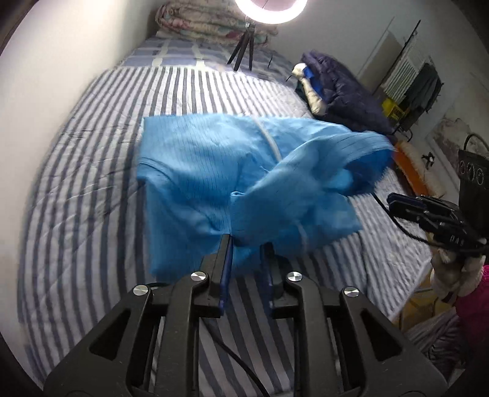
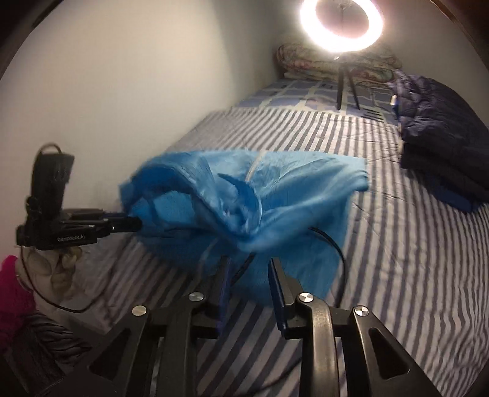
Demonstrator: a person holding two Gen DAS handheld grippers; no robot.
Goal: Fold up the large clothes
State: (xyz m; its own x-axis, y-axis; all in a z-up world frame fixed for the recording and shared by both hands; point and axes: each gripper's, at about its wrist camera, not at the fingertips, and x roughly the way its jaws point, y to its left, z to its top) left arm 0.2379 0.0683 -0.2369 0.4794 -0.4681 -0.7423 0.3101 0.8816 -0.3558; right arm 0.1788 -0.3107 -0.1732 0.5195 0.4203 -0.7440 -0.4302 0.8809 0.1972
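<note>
A large light-blue garment (image 1: 198, 171) lies bunched on the striped bed (image 1: 91, 152), its right part lifted and blurred. My left gripper (image 1: 247, 244) stands at its near edge, jaws a little apart, with a fold of the cloth hanging between the fingertips and not pinched. In the right wrist view the same garment (image 2: 290, 195) billows above the bed (image 2: 397, 244), and my right gripper (image 2: 250, 265) is open just below its near hem. The left gripper (image 2: 134, 224) pokes into the cloth from the left there. The right gripper (image 1: 392, 203) shows beside the garment's right end.
A ring light on a small tripod (image 1: 243, 52) stands at the far end of the bed. A folded dark blue padded jacket (image 1: 345, 91) lies at the far right. A rolled quilt (image 1: 198, 21) sits at the head. A wall (image 1: 45, 76) runs along the left.
</note>
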